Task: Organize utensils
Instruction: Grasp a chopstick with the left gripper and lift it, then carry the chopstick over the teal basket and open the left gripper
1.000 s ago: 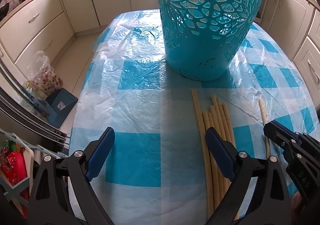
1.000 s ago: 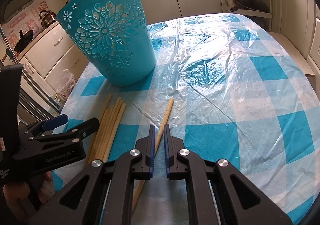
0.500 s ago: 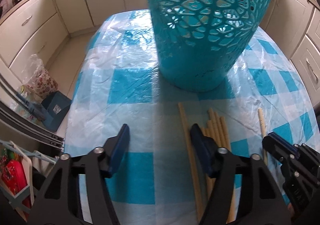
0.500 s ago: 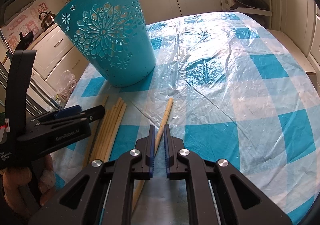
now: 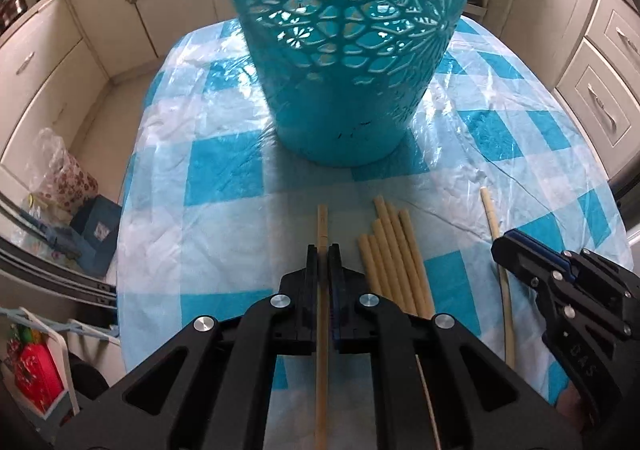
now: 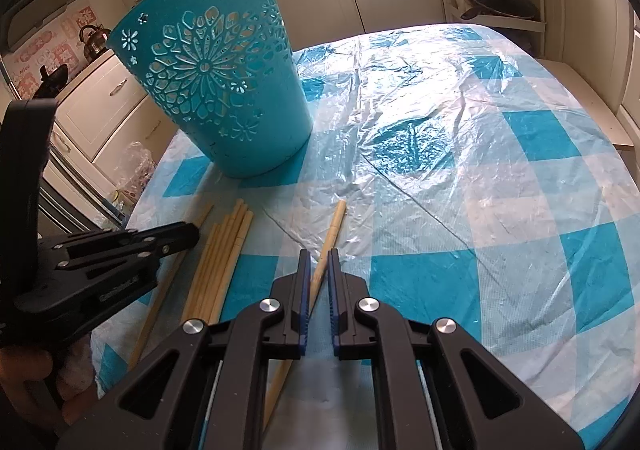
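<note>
A tall teal cut-out bin (image 5: 344, 49) stands on the checked tablecloth; it also shows in the right wrist view (image 6: 216, 69). My left gripper (image 5: 323, 250) is shut on a single wooden chopstick (image 5: 322, 221) that lies left of a bundle of several chopsticks (image 5: 394, 254). In the right wrist view the left gripper (image 6: 188, 230) covers that stick beside the bundle (image 6: 224, 254). My right gripper (image 6: 318, 254) is shut with a narrow gap over one lone chopstick (image 6: 334, 221); whether it grips it I cannot tell.
The table (image 6: 480, 169) has a blue and white checked cloth under clear plastic, its left edge close to the sticks. White kitchen cabinets (image 5: 60, 61) surround it. A floral bag (image 5: 64, 177) and a blue box (image 5: 96, 226) sit on the floor at the left.
My left gripper moved right and closer to the bin and closed from wide open onto the leftmost chopstick. My right gripper has stayed in place.
</note>
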The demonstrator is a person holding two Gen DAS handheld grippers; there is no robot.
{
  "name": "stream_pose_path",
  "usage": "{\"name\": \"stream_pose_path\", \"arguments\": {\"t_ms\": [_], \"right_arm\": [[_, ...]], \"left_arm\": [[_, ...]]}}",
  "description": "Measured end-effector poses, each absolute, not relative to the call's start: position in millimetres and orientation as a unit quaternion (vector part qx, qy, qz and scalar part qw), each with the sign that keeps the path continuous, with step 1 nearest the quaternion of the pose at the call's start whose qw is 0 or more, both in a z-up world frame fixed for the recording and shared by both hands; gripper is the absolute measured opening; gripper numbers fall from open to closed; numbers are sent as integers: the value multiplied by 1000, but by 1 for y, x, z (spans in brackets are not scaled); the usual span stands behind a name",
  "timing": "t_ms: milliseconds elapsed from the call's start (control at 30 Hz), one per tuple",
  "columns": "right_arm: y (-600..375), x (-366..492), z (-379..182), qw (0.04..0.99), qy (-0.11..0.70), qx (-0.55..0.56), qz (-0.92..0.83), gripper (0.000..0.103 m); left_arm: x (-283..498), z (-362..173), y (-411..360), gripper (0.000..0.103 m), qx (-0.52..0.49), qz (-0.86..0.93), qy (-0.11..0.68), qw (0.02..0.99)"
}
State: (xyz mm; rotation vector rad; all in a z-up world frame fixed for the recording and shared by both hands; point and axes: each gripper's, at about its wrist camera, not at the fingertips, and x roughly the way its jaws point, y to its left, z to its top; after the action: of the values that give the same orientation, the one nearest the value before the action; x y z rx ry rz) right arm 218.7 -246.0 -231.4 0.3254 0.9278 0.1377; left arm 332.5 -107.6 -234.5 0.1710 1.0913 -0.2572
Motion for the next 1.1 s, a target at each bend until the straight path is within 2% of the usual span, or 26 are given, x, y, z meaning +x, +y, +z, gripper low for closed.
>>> {"name": "stream_pose_path", "arguments": {"t_ms": [567,767,967,1100], "right_arm": [[-246,215,-231,883,438,158,64,9],[-247,215,-231,882,438,164,64,9],[-251,217,-232,876,440,185,64,9],[-252,217,-232,875,440,188,65,9]], "left_arm": [[294,-172,-102,5,78,-138,474,866],[294,-122,-87,5,10,-161,438,884],[309,-23,-60,5,-67,-185,297,935],[326,9,-61,5,-84,-167,211,959]]}}
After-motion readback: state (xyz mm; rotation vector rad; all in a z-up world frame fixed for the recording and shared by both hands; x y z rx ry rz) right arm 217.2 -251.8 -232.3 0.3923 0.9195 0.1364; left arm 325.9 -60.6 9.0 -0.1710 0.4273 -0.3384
